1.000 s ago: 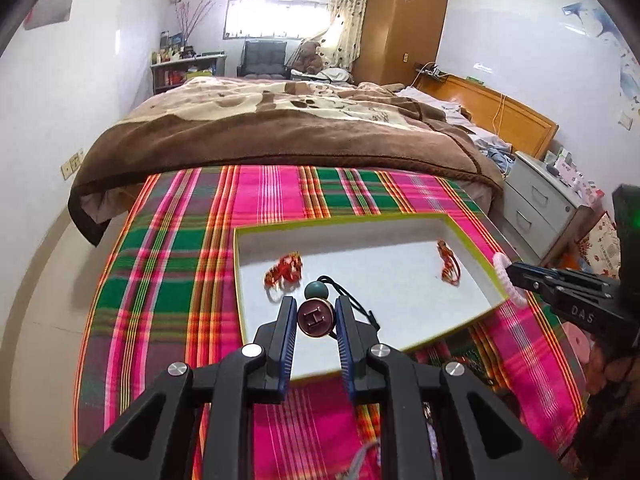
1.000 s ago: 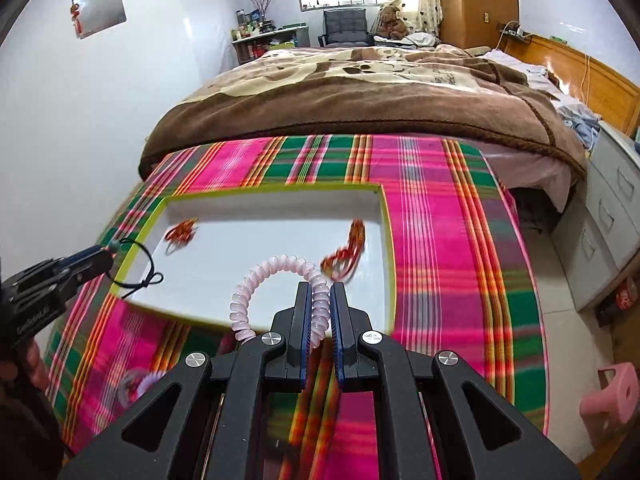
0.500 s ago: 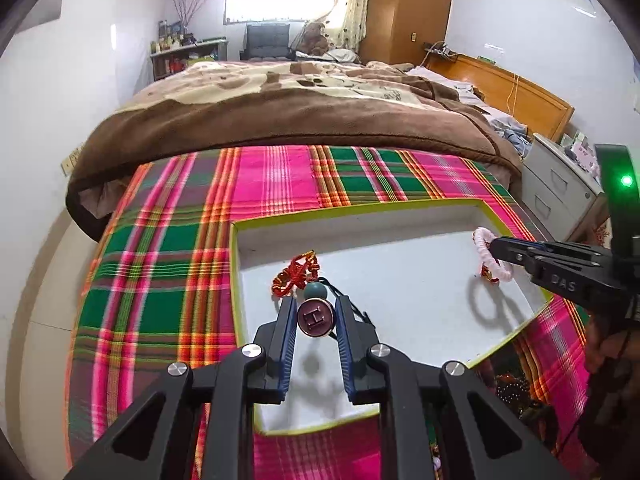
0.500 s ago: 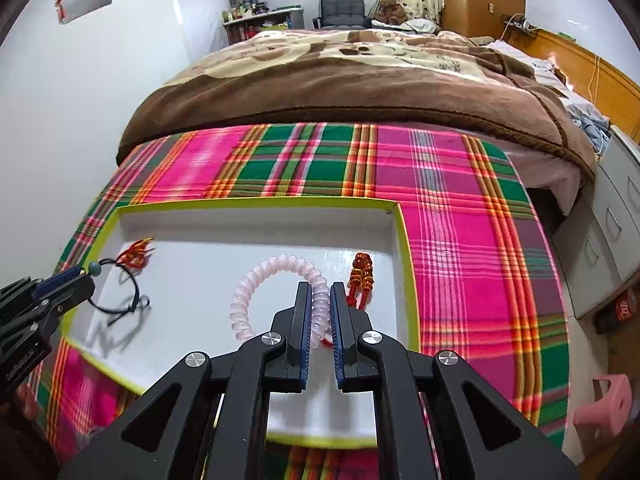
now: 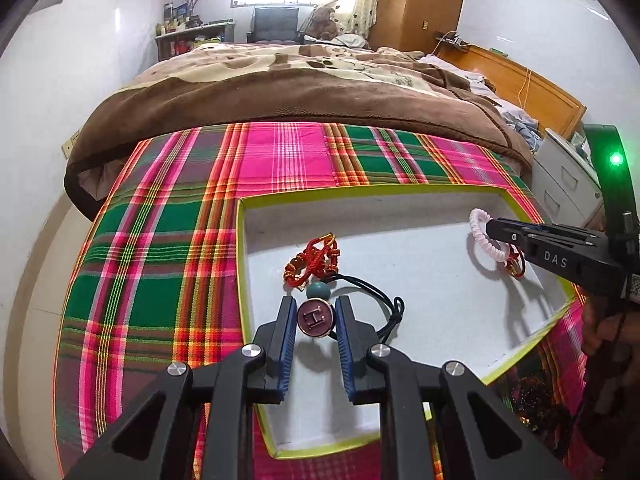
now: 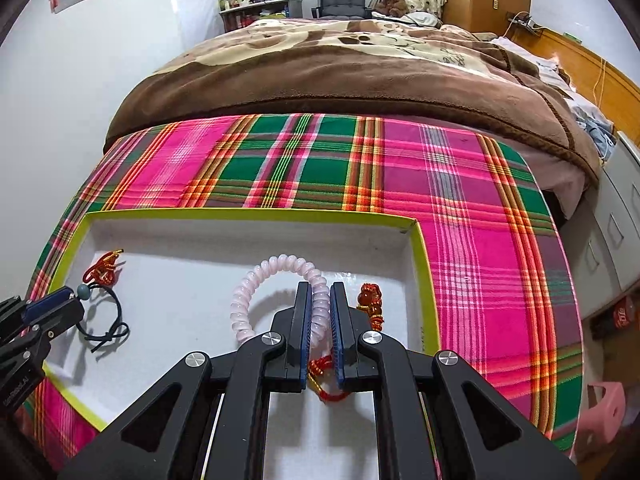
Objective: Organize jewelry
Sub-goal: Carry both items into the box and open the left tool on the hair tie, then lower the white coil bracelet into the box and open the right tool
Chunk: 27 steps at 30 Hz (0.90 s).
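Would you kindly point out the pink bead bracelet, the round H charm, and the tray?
pink bead bracelet [image 6: 276,263], right wrist view, on the top of its arc.
round H charm [image 5: 315,318], left wrist view, on its lettered face.
tray [image 6: 256,213], right wrist view, on its yellow-green far rim.

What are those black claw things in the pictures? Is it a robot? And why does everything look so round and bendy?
No robot here. A person holds a pinching tool in each hand, and each tool has a tiny wide-eyed camera that bends the picture.

One picture looks along the left gripper. It pinches a round charm with an H on a black cord bracelet.

The other looks along the right gripper. It squeezes a pink bead bracelet.

Both hang over a white tray with a yellow-green rim on a pink and green checked cloth. Two red knotted charms, one and another, are in the tray.
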### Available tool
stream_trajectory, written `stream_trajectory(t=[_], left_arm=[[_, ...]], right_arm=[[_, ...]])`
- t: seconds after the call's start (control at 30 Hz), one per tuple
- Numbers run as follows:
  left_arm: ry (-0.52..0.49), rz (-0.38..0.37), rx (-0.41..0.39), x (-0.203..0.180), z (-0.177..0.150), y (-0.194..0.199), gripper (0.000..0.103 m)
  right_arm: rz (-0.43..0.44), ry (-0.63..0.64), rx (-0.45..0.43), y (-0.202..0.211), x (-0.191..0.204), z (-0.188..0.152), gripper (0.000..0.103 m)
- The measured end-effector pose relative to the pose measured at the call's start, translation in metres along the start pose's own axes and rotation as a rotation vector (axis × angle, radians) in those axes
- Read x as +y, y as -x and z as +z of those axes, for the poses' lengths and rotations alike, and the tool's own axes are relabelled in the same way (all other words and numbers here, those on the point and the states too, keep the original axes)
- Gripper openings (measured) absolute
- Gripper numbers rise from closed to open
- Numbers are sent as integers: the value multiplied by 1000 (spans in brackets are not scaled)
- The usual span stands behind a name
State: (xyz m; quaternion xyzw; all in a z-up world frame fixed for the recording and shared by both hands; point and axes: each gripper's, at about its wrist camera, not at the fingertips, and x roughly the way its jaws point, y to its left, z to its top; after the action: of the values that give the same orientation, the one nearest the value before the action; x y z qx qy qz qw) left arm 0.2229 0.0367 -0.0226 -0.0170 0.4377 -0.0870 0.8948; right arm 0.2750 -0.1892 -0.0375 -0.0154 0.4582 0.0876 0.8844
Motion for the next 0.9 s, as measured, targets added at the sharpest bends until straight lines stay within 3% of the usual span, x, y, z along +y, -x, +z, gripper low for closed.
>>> stream_trajectory(t=[0.47,0.53,0.73,0.8,0.87,0.9], left_arm=[[-5,-2,9,-3,-1,-1,20],[-3,-1,9,-2,-2,0,20],[7,-16,-5,0,-3,6,30],[6,-23,-15,0,-4,11,30],[5,-38,-23,0,-4,15,32],[8,-46,-29,0,-4,19,36]], right_arm=[[-15,15,18,-6,4,2,10],[-15,16,15,-6,4,1,14],[-8,20,2,-1,5,-1,19],[6,19,-7,2,5,-2,25],[25,24,-27,7,7,-4,42],[31,28,-31,9,8,-5,44]])
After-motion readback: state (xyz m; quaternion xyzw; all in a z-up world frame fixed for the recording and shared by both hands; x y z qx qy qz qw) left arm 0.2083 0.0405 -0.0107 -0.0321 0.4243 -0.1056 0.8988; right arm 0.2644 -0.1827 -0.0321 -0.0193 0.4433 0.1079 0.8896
